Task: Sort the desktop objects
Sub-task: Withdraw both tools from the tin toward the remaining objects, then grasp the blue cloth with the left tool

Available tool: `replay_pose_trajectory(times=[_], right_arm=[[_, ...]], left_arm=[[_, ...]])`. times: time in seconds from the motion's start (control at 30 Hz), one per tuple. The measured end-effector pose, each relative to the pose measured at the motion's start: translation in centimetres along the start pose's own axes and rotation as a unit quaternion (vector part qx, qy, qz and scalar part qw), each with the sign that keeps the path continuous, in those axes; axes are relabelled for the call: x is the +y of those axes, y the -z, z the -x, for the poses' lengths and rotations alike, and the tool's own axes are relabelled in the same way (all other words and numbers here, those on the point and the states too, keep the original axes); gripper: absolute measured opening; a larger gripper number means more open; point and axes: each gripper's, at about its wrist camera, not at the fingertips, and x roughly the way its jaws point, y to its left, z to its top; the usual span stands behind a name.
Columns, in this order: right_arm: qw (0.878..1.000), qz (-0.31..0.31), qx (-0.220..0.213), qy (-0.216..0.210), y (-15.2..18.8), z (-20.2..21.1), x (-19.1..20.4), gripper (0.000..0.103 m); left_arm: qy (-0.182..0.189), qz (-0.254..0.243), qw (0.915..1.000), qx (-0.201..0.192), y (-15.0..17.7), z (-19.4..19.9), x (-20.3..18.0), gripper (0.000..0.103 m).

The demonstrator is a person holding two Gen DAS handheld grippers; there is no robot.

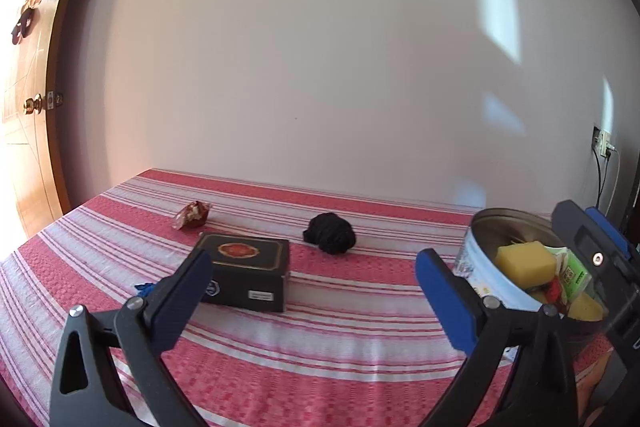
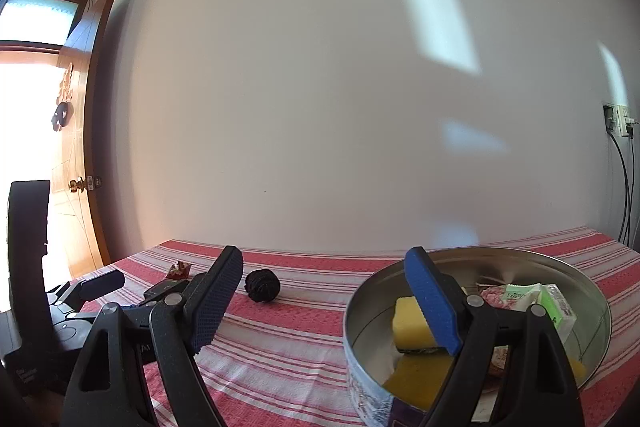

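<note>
1. Left wrist view: the left tool (image 1: pixel 312 269) stands with its two blue-padded fingers spread wide and nothing between them, above a counter covered in a red-and-white striped woven cloth (image 1: pixel 320 347).
2. Beyond the left finger lies a flat black rectangular box with a red-and-gold emblem on its lid (image 1: pixel 246 277); the fingertip overlaps its near left corner in the picture, but I cannot tell whether they touch.
3. Farther back, near the wall, sit a crumpled red-and-white wrapper (image 1: pixel 192 215) and, to its right and well apart from it, a black bundle of wound cord or yarn (image 1: pixel 330 233).
4. At the right stands a round metal tin with a pale blue printed side (image 1: pixel 480 267), open at the top, holding a yellow sponge block (image 1: pixel 524 261) and a green-and-white packet (image 1: pixel 572 271). The right tool (image 1: pixel 592 247) shows at the tin's far right side.
5. Right wrist view: the right tool (image 2: pixel 324 299) is spread wide and grips nothing; its right finger hangs over the tin's (image 2: pixel 360 327) open top, in front of the yellow sponge (image 2: pixel 408 323).
6. The green-and-white packet (image 2: pixel 556 307) leans inside the tin's right half.
7. The black bundle (image 2: pixel 262 285) rests on the cloth between the two fingers in the picture, farther back; the wrapper (image 2: pixel 180 270) lies left of it.
8. The left tool (image 2: pixel 98 285) appears at the left edge.
</note>
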Motion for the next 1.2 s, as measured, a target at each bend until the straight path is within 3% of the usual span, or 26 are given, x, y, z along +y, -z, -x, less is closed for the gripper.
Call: replay_pose_trajectory(times=[0.13,0.23,0.4,0.5,0.67,0.8,0.83,0.97,1.03,1.2], right_arm=[[1.0,-0.006,0.009,-0.016,0.1,-0.2,0.8,0.085],[0.999,-0.01,0.025,-0.026,0.2,-0.6,0.9,0.085],[0.998,-0.013,0.039,-0.037,0.3,-1.0,1.1,0.085],[0.998,-0.013,0.037,-0.041,0.3,-0.7,1.2,0.085],[0.997,-0.007,0.052,-0.056,0.6,-1.3,1.9,0.085],[0.997,-0.001,0.053,-0.062,0.6,-1.3,2.3,0.085],[0.997,0.001,0.053,-0.063,0.6,-1.3,2.3,0.085],[0.996,0.006,0.063,-0.064,0.7,-1.6,2.5,0.085],[0.996,0.006,0.063,-0.063,0.8,-1.6,2.5,0.085],[0.996,0.005,0.063,-0.06,0.8,-1.5,2.5,0.085]], left_arm=[[-0.025,-0.007,0.9992,0.03,-0.4,-1.4,3.8,0.102],[-0.021,-0.007,0.9967,0.079,-0.5,-3.2,6.9,0.102],[0.006,-0.026,0.9842,0.175,0.1,-6.5,10.4,0.101],[0.001,-0.047,0.9777,0.205,0.5,-7.4,11.3,0.095],[-0.016,-0.084,0.9706,0.225,0.8,-9.0,11.5,0.095],[-0.013,-0.099,0.9603,0.261,1.2,-10.7,11.4,0.076],[-0.008,-0.097,0.958,0.27,1.3,-11.0,11.4,0.076],[0.019,-0.084,0.9583,0.273,1.2,-11.3,11.9,0.067],[0.029,-0.08,0.9589,0.271,1.1,-11.3,11.9,0.048],[0.012,-0.108,0.9599,0.258,1.1,-10.8,10.8,0.045]])
